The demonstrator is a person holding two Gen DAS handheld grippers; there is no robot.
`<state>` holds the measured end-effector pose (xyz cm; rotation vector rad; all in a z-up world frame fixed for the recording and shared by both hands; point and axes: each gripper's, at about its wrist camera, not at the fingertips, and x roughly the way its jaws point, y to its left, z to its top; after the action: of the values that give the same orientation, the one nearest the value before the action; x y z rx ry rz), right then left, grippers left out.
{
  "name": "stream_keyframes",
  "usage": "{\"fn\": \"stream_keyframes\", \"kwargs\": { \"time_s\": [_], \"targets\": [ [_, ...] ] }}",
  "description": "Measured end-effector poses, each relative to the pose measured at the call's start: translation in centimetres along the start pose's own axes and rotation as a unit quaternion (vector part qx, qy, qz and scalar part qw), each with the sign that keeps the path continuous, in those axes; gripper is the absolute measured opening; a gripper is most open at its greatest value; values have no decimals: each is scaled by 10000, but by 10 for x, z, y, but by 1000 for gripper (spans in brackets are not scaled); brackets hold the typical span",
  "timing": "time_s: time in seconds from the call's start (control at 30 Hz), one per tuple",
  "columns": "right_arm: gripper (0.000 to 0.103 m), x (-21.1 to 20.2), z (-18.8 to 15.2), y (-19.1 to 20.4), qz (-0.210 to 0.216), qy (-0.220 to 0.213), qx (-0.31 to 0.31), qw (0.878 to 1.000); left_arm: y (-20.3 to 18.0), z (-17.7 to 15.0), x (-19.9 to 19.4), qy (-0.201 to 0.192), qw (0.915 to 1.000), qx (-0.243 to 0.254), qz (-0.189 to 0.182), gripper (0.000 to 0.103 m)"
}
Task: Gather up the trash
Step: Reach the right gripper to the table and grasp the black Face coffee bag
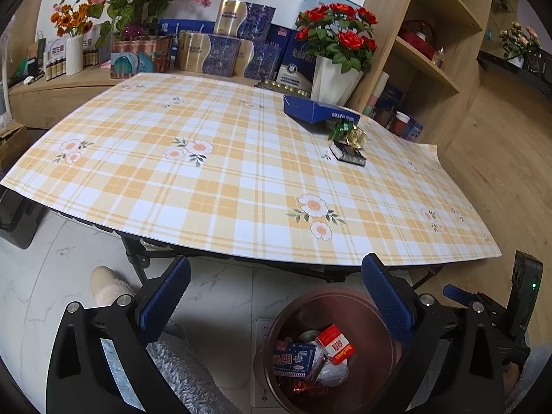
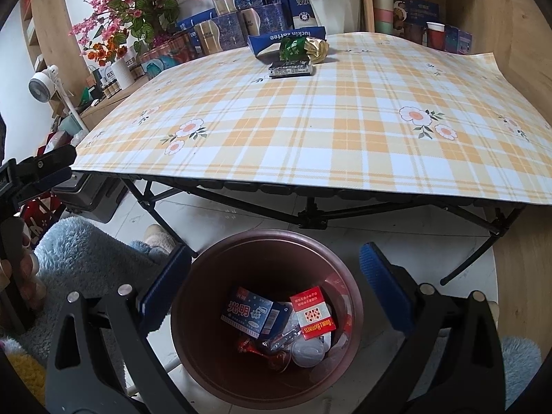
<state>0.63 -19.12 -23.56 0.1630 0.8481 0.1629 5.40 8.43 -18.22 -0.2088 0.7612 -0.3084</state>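
Plaid bench (image 2: 310, 120) holds a far trash cluster (image 2: 293, 55); both grippers (image 1: 276, 296) (image 2: 276, 283) hover empty, jaws open, above the bin (image 2: 193, 296).

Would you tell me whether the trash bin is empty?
Not empty: the trash bin holds a red carton, a blue box and wrappers.

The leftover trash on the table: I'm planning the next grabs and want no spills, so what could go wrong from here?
1. The green wrapper and gold wrapper lie bunched against the blue coffee box and black packet; one grab may drag a neighbour along.
2. The cluster sits at the far side, near the white flower pot, which a long reach could bump.
3. The bin stands on the floor just off the table's edge; an early release could miss it.
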Motion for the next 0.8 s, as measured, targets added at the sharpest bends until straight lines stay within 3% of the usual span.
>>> {"fn": "stream_keyframes", "kwargs": {
  "time_s": [0.17,0.4,0.6,0.8],
  "targets": [
    [97,-2,18,-2,-45,-7,-81,10000,4,0,-4,-93,9999,-1,127,97],
    [97,14,101,-8,51,-265,-295,9992,11,10,2,-96,9994,-72,313,97],
    [97,77,188,-9,-35,-177,-421,9990,14,21,19,51,9992,-208,340,97],
    [96,155,236,-15,-384,328,-218,9985,20,33,38,149,9985,-367,377,97]
  ]
}}
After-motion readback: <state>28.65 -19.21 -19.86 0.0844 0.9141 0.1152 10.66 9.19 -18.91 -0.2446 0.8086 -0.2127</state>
